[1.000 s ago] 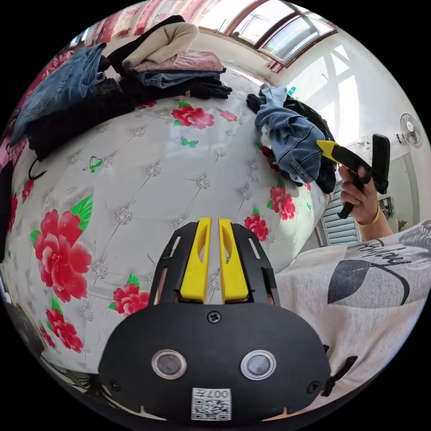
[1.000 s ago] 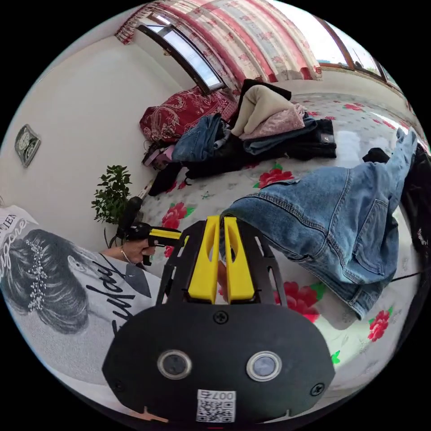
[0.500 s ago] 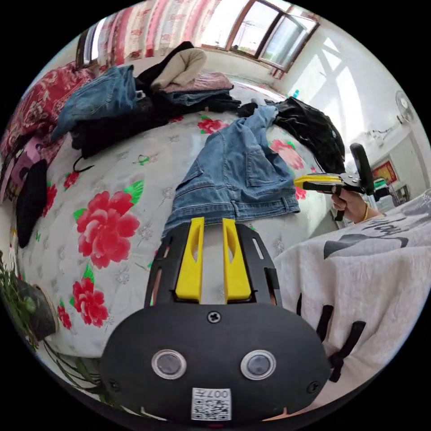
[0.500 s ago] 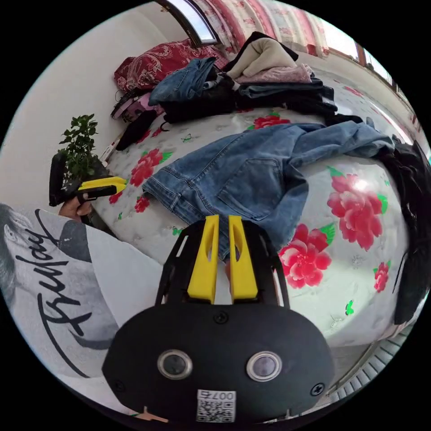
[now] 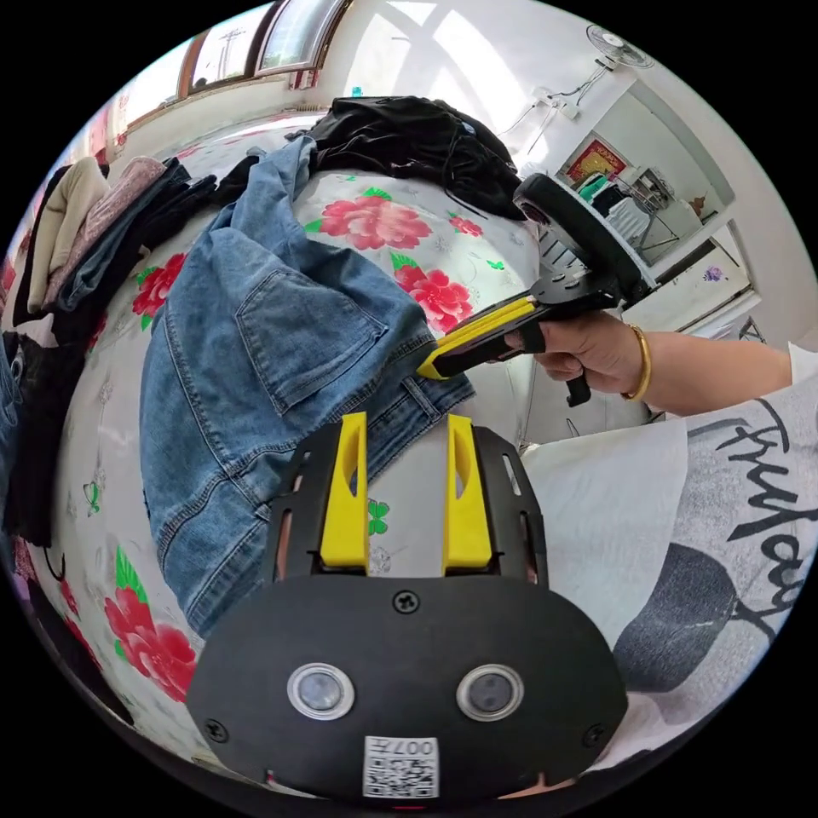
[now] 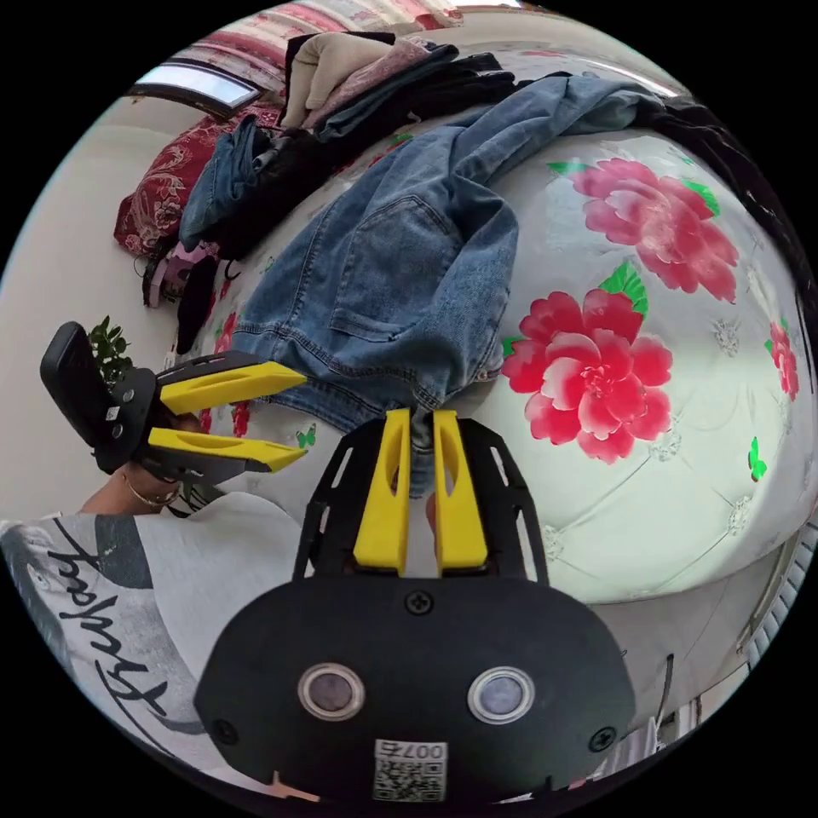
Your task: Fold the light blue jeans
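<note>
On the flowered bed [image 5: 477, 230], the light blue jeans [image 5: 256, 341] lie rumpled, waistband nearest the person. The right tongs [image 6: 417, 426] hold the waistband corner, jaws narrow on the denim. The left tongs [image 5: 400, 434] stand wide just beside the near waistband edge. Best to take the opposite waistband corner and pull it taut before folding.

Light blue denim jeans [image 5: 256, 341]; white bedspread [image 6: 682, 477], red flowers, green leaves; yellow-jawed black claws.
</note>
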